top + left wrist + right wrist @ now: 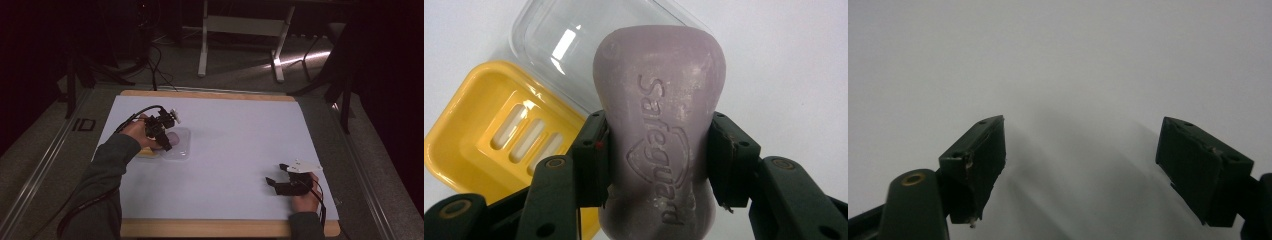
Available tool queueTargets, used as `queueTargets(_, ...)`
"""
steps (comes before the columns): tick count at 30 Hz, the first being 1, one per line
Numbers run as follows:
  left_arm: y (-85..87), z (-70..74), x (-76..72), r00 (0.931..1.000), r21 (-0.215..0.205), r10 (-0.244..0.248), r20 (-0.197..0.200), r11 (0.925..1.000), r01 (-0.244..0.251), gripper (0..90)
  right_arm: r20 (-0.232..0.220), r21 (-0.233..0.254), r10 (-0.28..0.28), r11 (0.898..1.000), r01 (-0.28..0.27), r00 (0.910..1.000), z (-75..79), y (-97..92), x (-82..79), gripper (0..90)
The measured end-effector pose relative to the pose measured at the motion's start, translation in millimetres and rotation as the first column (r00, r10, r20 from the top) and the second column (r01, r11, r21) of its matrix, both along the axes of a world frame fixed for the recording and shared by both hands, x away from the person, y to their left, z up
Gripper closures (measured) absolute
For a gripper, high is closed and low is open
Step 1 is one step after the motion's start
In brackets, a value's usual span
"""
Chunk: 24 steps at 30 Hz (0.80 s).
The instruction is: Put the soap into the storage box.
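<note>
ok, we've got the left gripper (656, 165) clamped on the soap (659, 125) over the yellow dish (479, 145), right gripper (1080, 165) apart and idle; slick bar could squirt out.

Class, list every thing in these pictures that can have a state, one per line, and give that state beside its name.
Purple soap bar: gripped at its sides, held above the dish.
Yellow soap dish: empty, uncovered, slotted floor showing.
Clear lid: off the dish, lying beside it, overlapping its edge.
Left gripper: jaws shut on the soap bar.
Right gripper: jaws open, nothing between them, over the white table cover.
</note>
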<state>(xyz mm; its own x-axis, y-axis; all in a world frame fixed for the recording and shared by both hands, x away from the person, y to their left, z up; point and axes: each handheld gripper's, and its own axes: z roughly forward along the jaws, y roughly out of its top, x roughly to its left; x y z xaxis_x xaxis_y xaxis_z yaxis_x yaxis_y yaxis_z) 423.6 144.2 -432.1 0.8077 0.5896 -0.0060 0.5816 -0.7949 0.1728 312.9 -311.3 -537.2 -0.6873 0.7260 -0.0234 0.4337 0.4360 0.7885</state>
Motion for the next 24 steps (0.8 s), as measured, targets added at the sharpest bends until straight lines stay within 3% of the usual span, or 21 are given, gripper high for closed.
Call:
queueTargets(14, 11.3, -4.1, 3.7, 0.996, 0.008, 0.089, -0.01, 0.996, -0.089, 50.0, 0.001, -0.001, 0.001, 1.0, -0.001, 1.0, 0.0, 0.1, -0.2, 19.6)
queueTargets(19, 16.8, -5.8, 4.9, 0.9929, -0.024, 0.119, -0.009, 0.9926, -0.119, 50.0, 0.0, 0.001, 0.0, 1.0, 0.0, 1.0, 0.1, -0.1, -0.2, 19.6)
queueTargets(24, 17.9, -5.6, 5.3, 0.9897, -0.025, 0.143, -0.001, 0.9894, -0.143, 50.1, 0.0, 0.0, 0.001, 1.0, -0.001, 1.0, 0.1, 0.0, -0.2, 19.6)
